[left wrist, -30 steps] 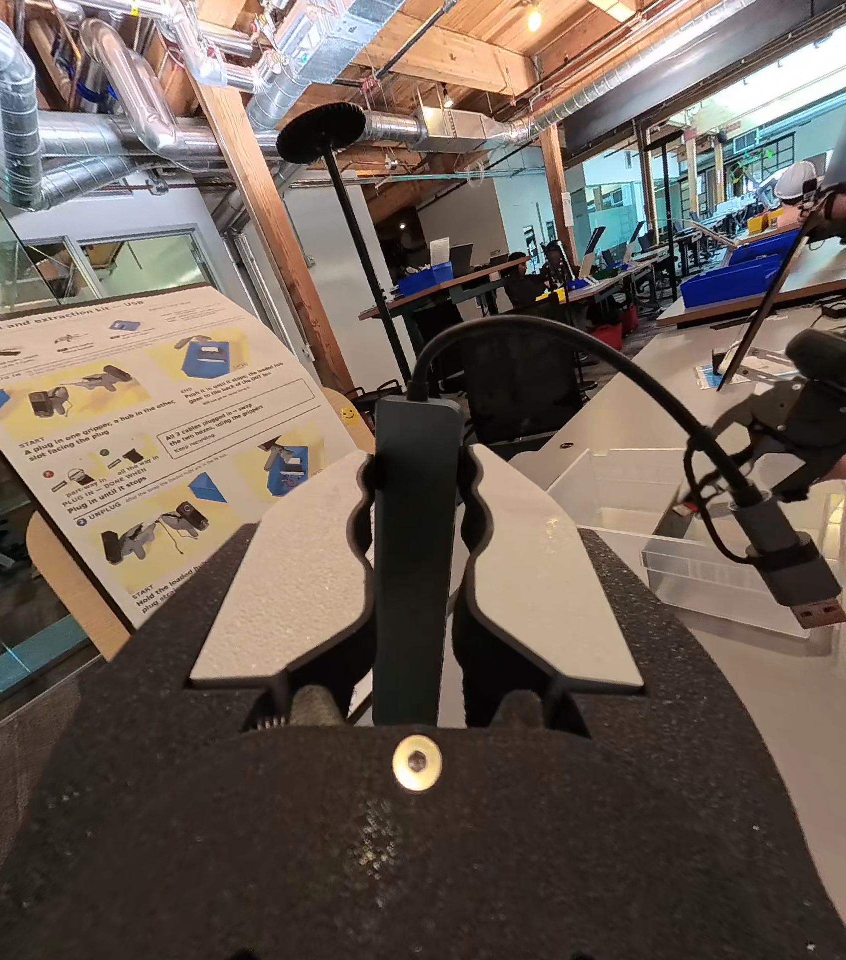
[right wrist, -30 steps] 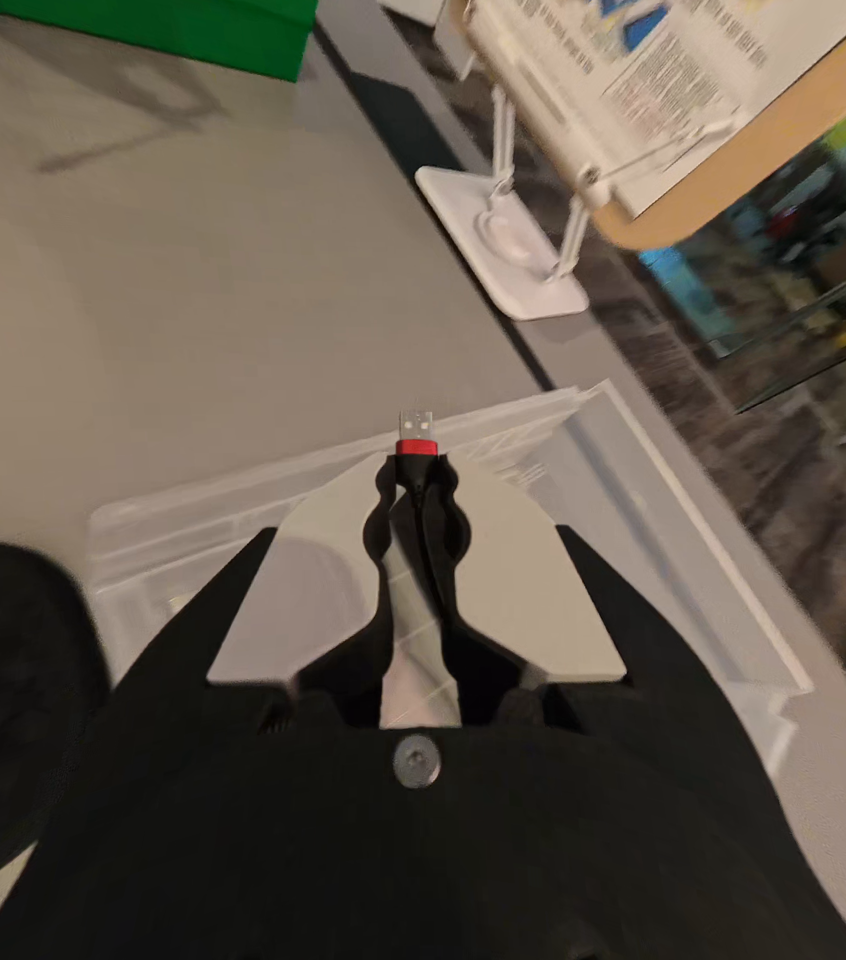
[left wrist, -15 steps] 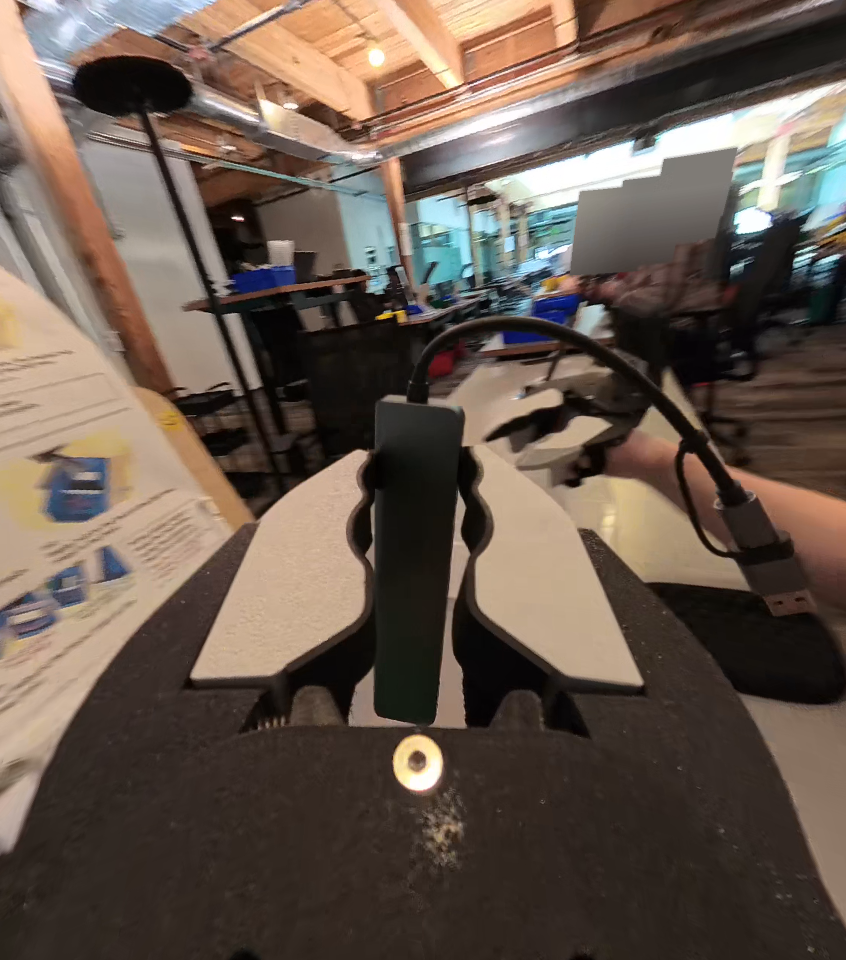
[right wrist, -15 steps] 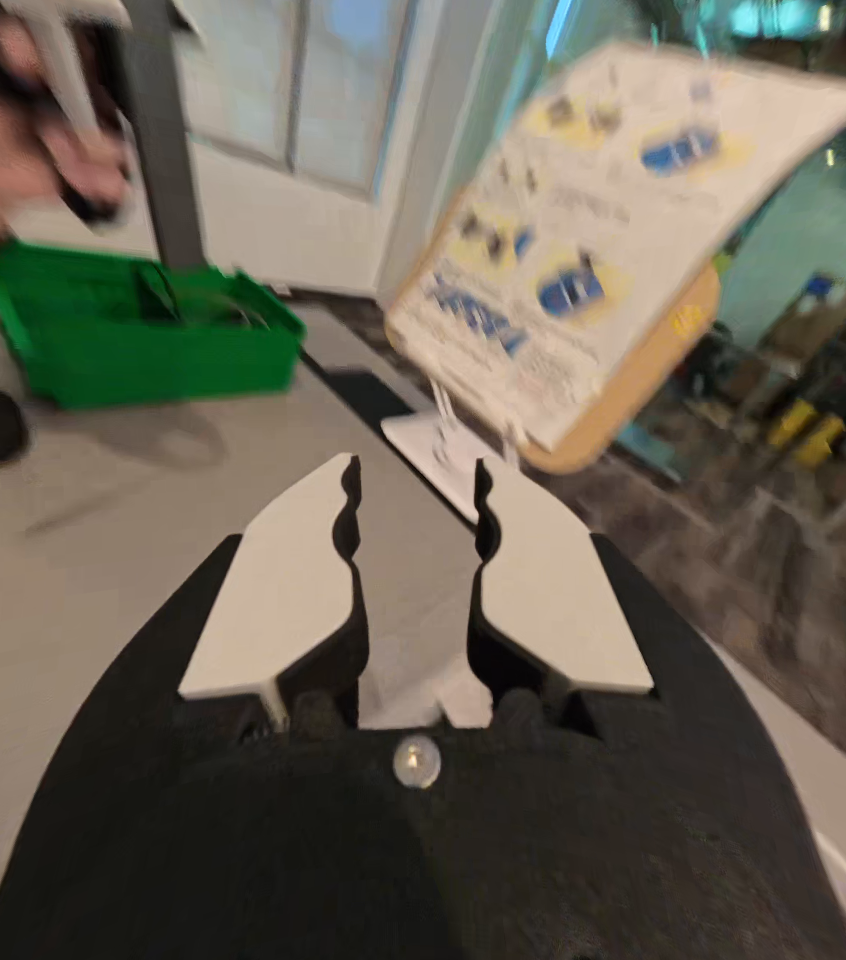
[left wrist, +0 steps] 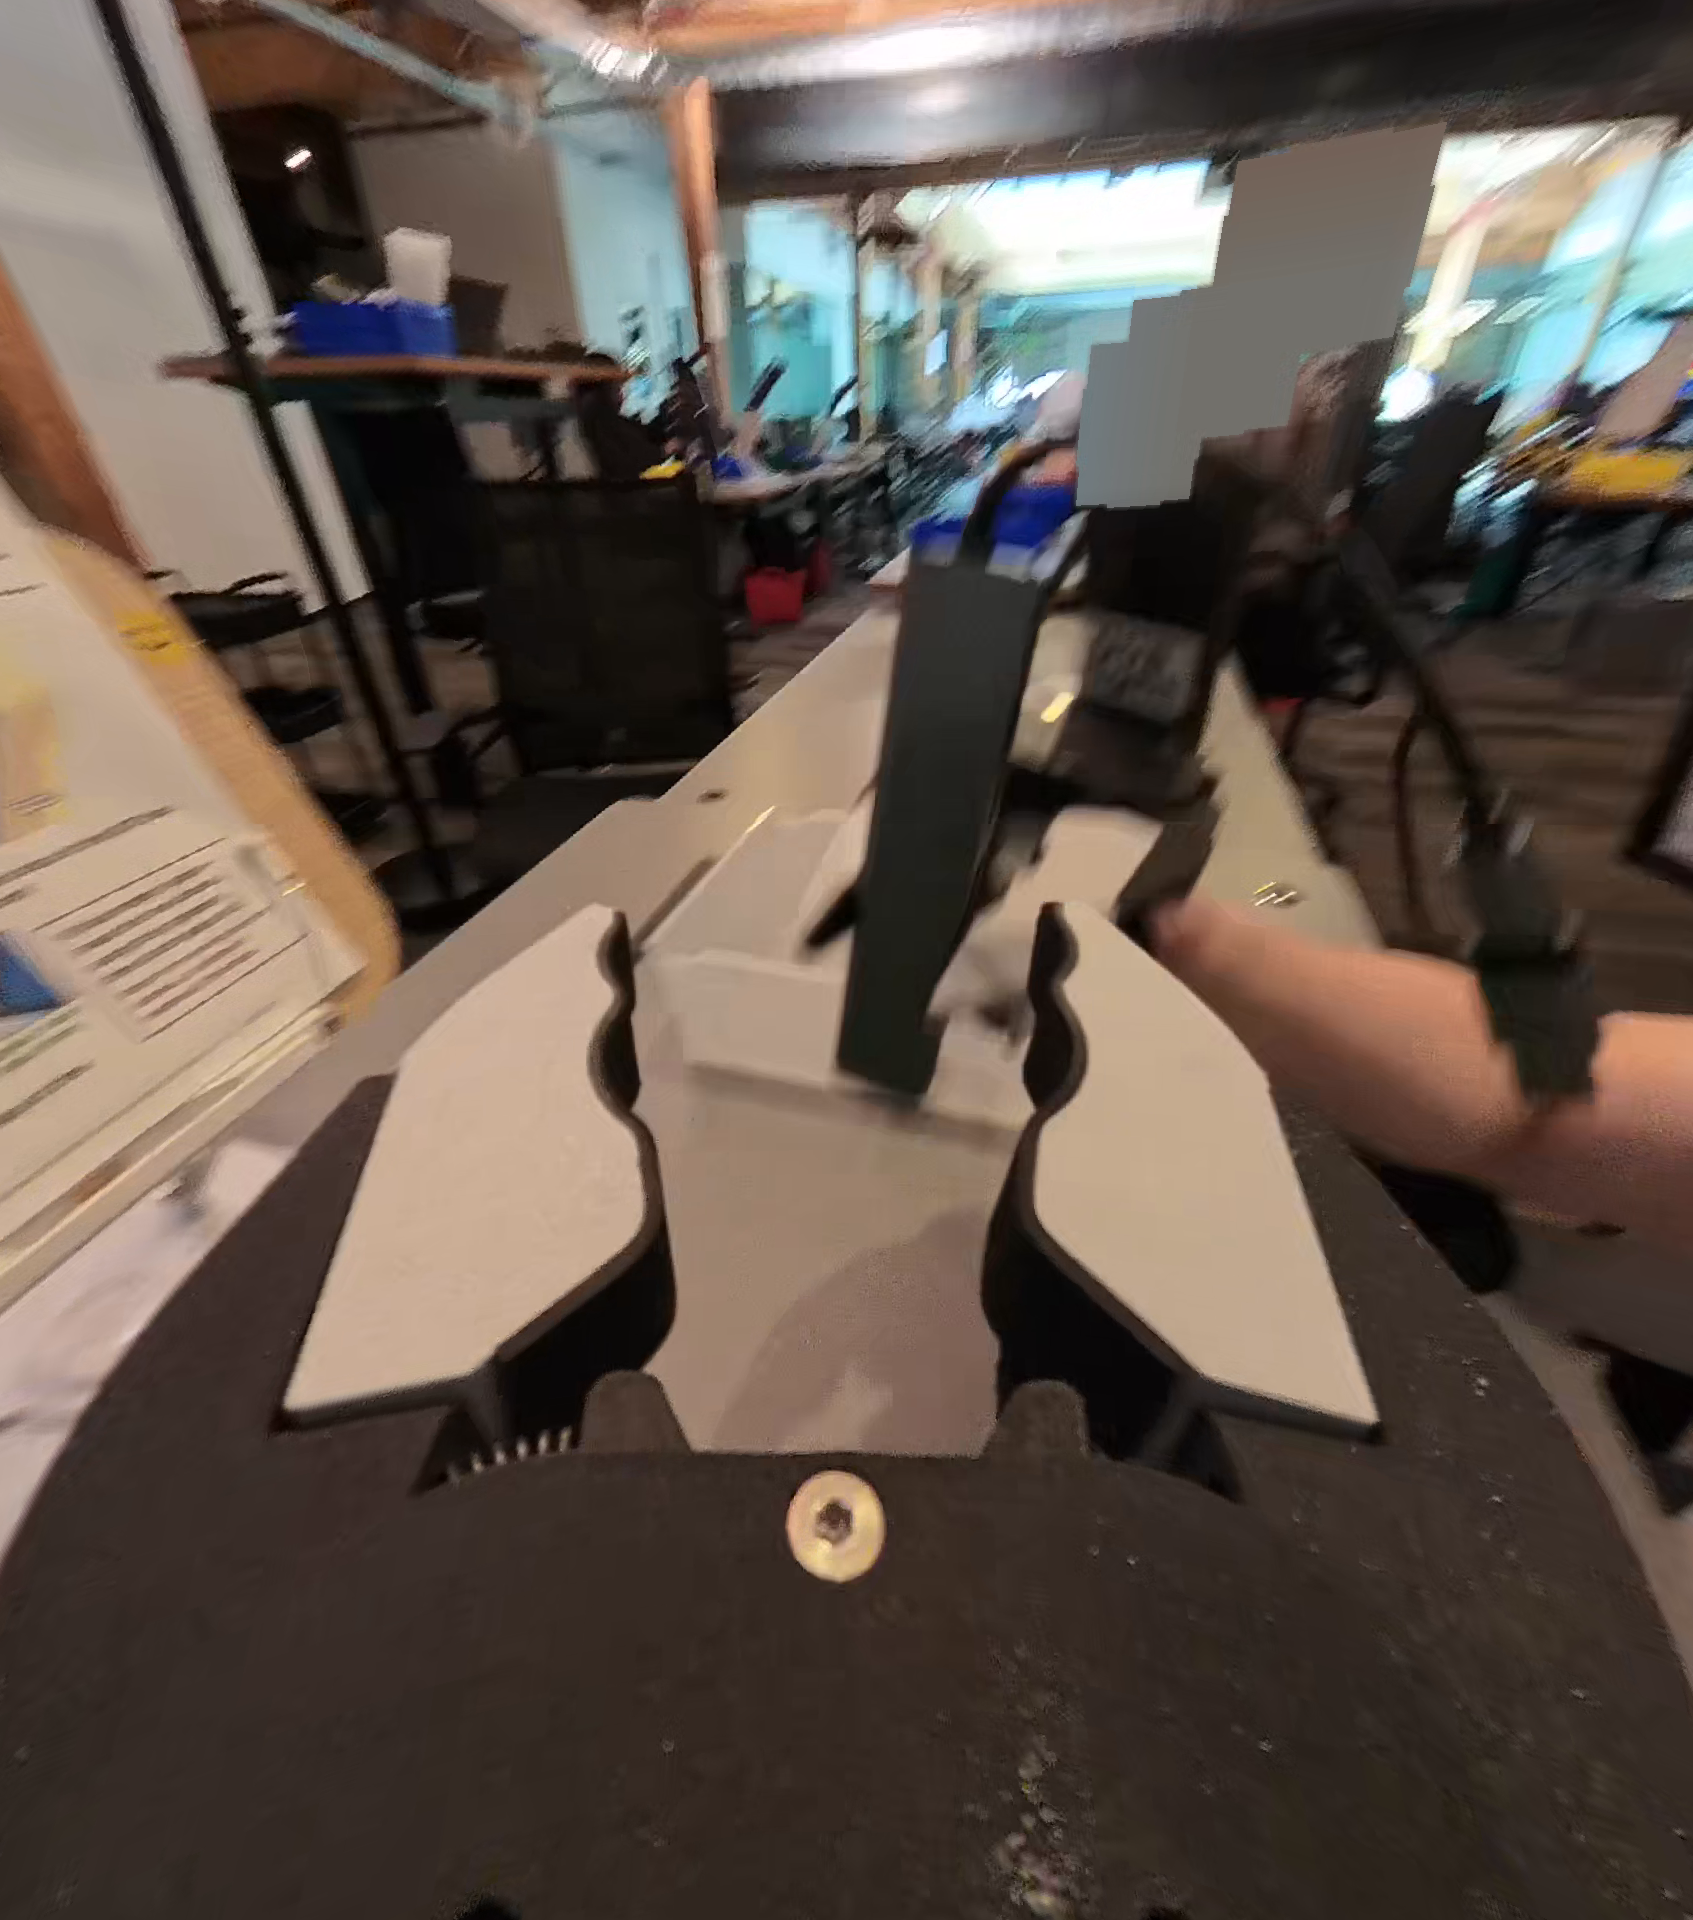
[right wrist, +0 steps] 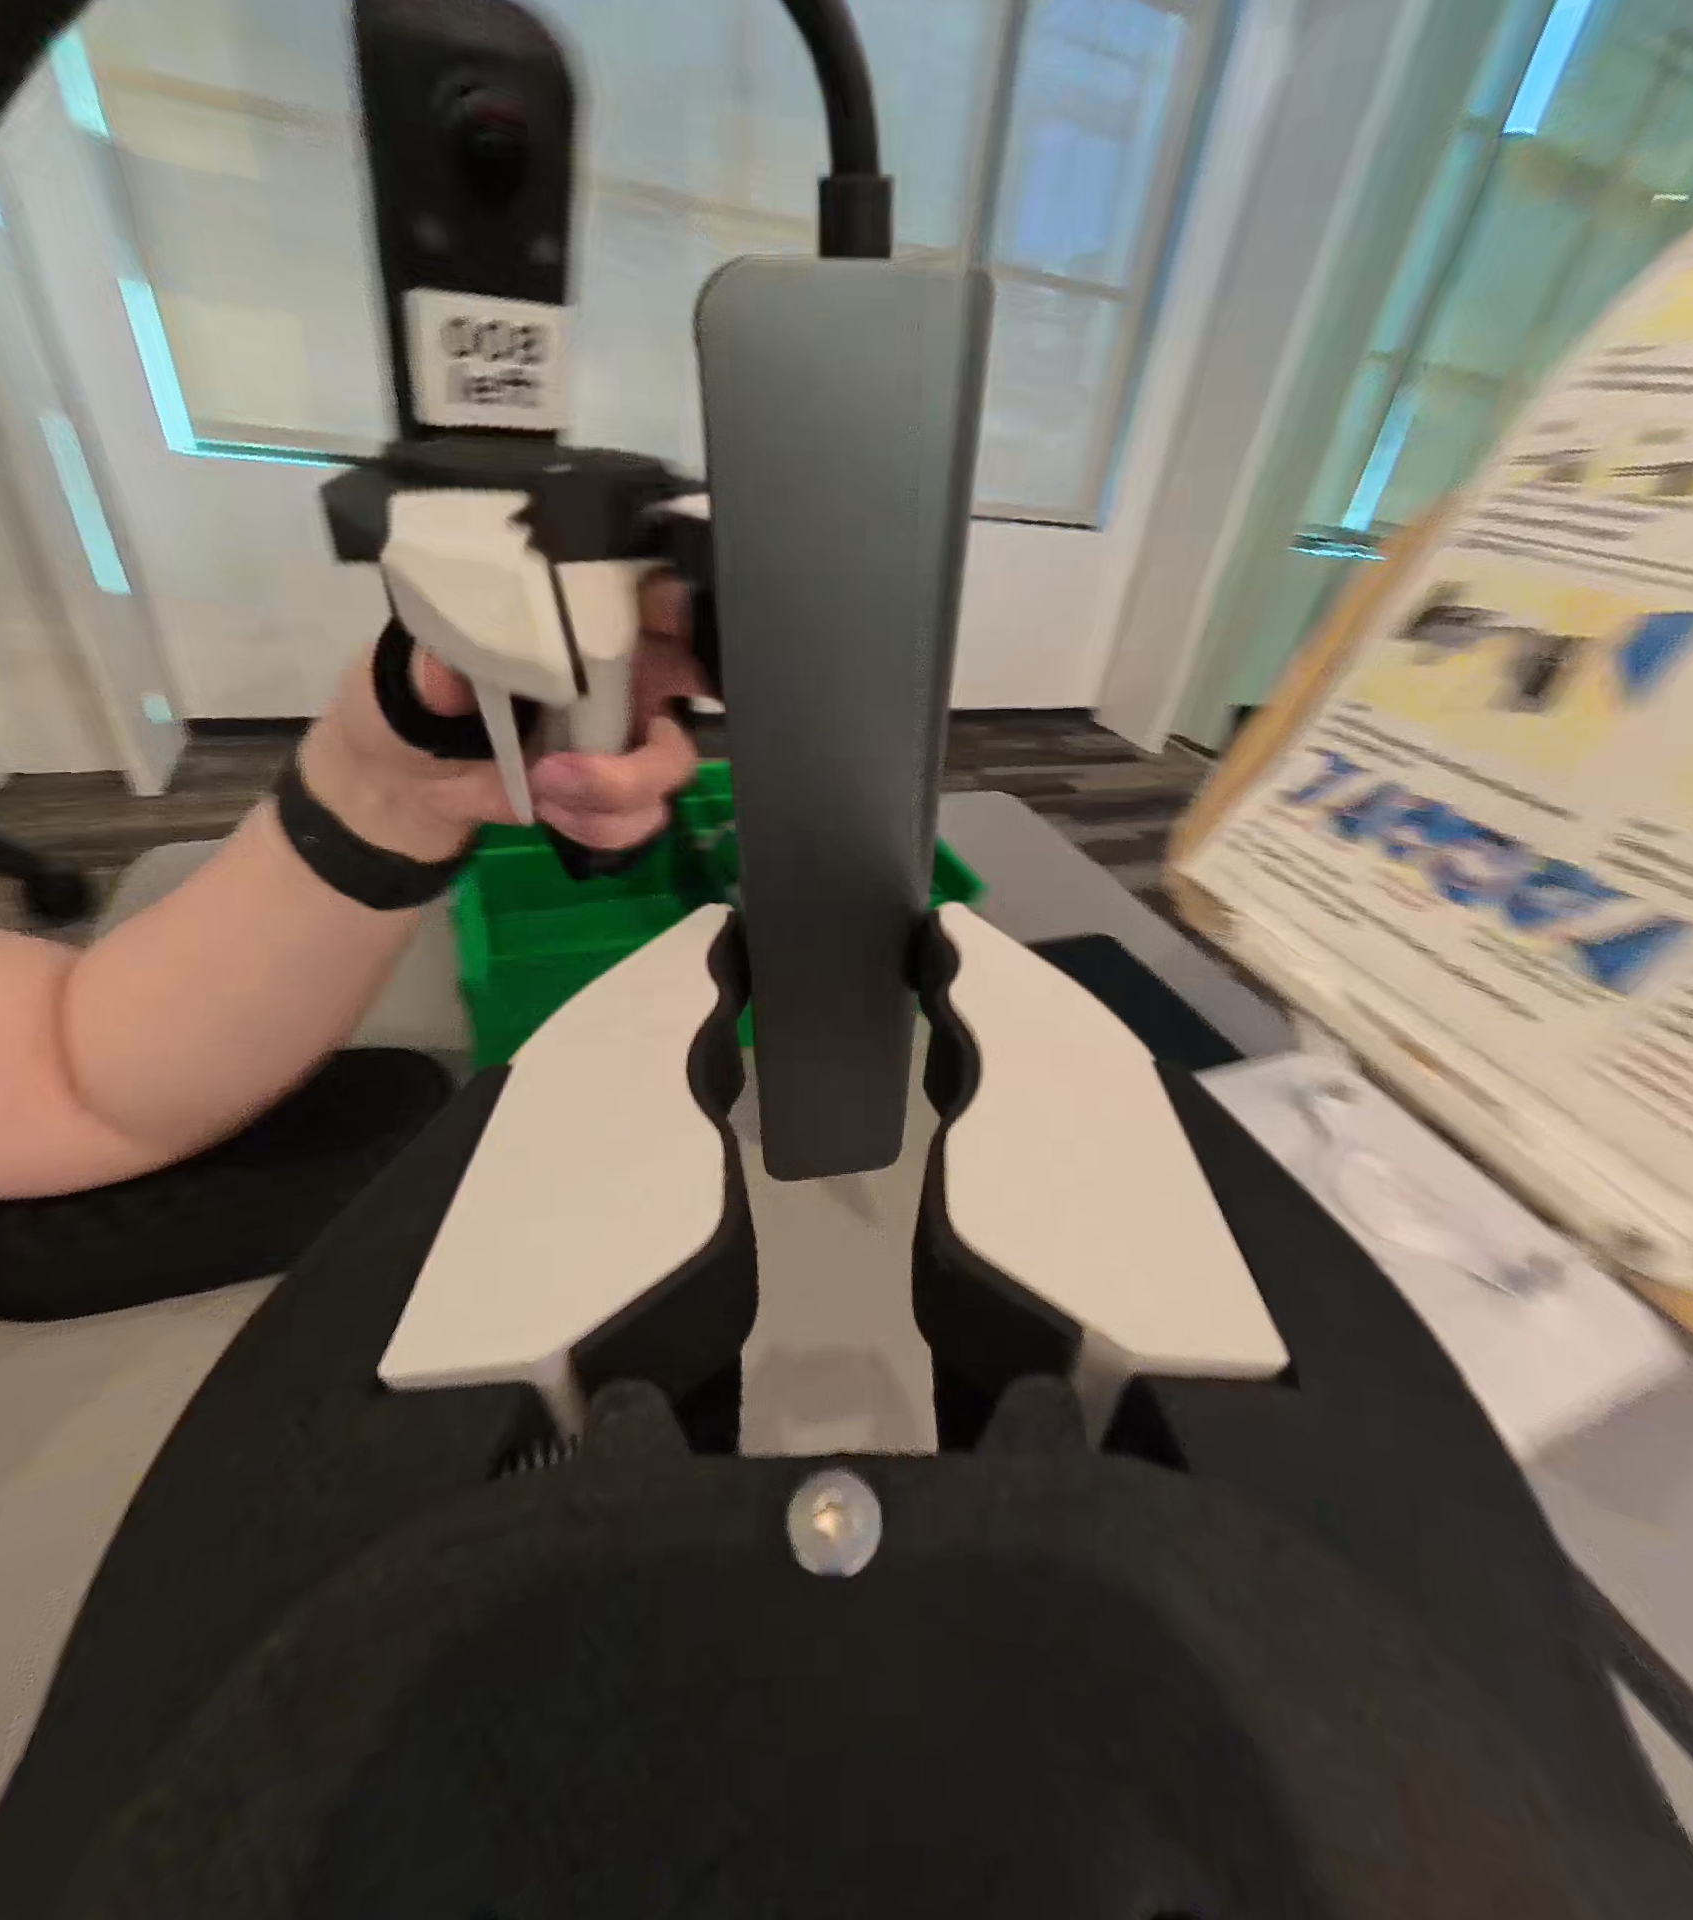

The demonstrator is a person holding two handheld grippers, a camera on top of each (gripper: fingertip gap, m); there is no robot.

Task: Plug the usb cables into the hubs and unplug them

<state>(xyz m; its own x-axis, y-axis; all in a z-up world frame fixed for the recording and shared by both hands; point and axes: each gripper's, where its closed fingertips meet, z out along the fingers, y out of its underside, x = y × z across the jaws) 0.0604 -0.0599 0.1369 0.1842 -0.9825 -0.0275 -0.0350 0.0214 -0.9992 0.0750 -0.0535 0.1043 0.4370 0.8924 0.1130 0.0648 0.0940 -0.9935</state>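
So the right hand-held gripper (right wrist: 831,1029) is pinching the dark USB hub (right wrist: 837,727) upright, cable on top, probably so its ports face the other hand. The left hand-held gripper (left wrist: 831,1029) is spread and empty, near the hub.

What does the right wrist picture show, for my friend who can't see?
The right gripper clamps a flat dark grey USB hub standing upright, a thick black cable curving from its top. Behind it, a person's hand holds the left gripper above a green plastic bin.
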